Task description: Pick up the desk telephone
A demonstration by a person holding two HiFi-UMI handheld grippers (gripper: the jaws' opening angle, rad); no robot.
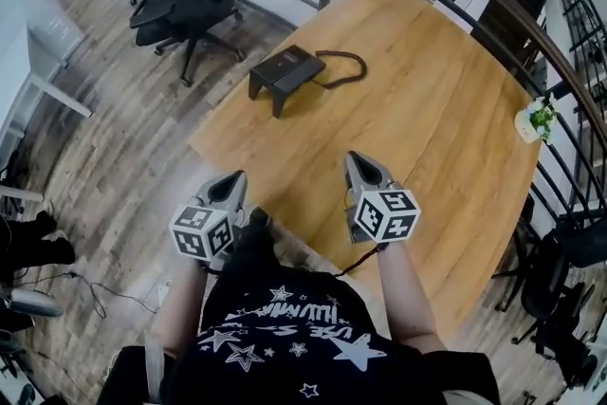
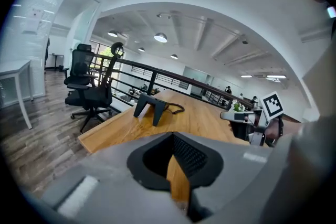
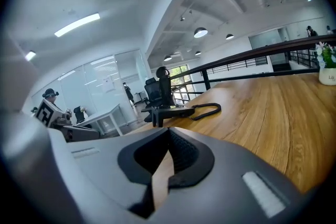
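Our left tool (image 1: 231,181) and right tool (image 1: 359,162) are shut, empty, by the tabletop's (image 1: 427,109) 6 o'clock edge. One desk telephone (image 1: 285,71) lies at 12 o'clock.

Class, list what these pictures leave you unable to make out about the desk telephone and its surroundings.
Desk telephone: keys and handset are too small and dark in the head view; both gripper views show it far off, side-on.
Plant pot: its print is cut off by the right gripper view's right edge.
Office chair: cut off by the head view's right edge.
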